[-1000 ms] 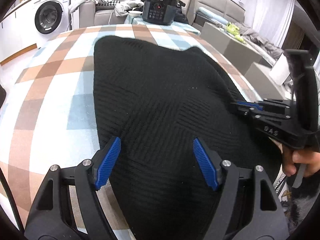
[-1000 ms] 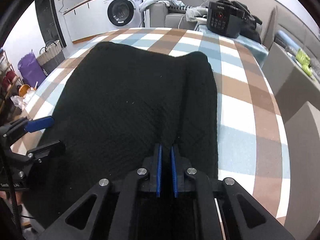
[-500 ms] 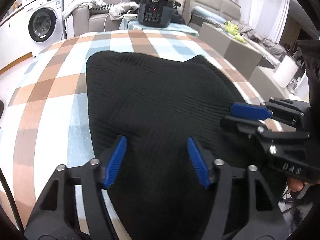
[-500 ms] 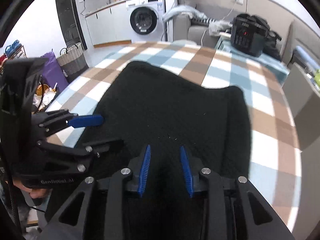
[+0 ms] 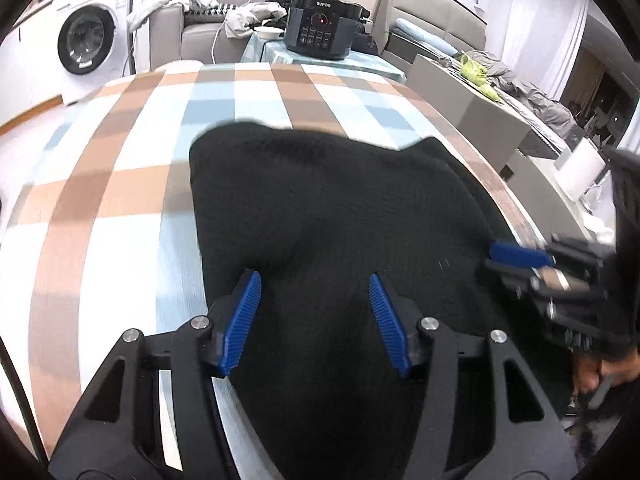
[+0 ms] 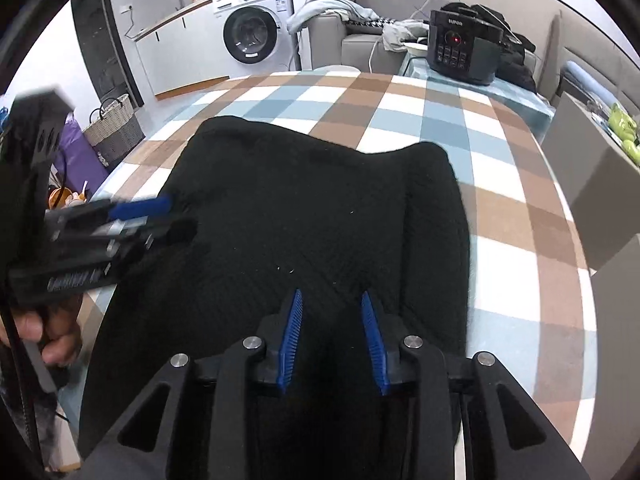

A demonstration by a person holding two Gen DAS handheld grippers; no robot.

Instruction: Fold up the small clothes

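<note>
A black knit garment (image 5: 340, 208) lies flat on the checked table (image 5: 120, 200), its far edge dipping in the middle. My left gripper (image 5: 315, 312) hovers over the garment's near left part with its blue pads (image 5: 244, 320) wide apart and only flat cloth under them. In the right wrist view the same garment (image 6: 304, 208) fills the middle, and my right gripper (image 6: 332, 328) is open above its near edge, gripping nothing. Each gripper shows in the other's view: the right gripper (image 5: 490, 259) at the garment's right side, the left gripper (image 6: 180, 216) at its left side, held by a hand (image 6: 52, 332).
A black pressure cooker (image 5: 320, 28) stands on a side table beyond the far edge. A washing machine (image 6: 248, 36) and a grey sofa are behind. A wicker basket (image 6: 114, 128) sits on the floor at the left, and grey blocks (image 5: 492, 120) line the right side.
The right gripper's jaws went from shut to open. The left jaws narrowed a little. Both grippers drew back toward the near edge, so more checked table shows beyond the garment.
</note>
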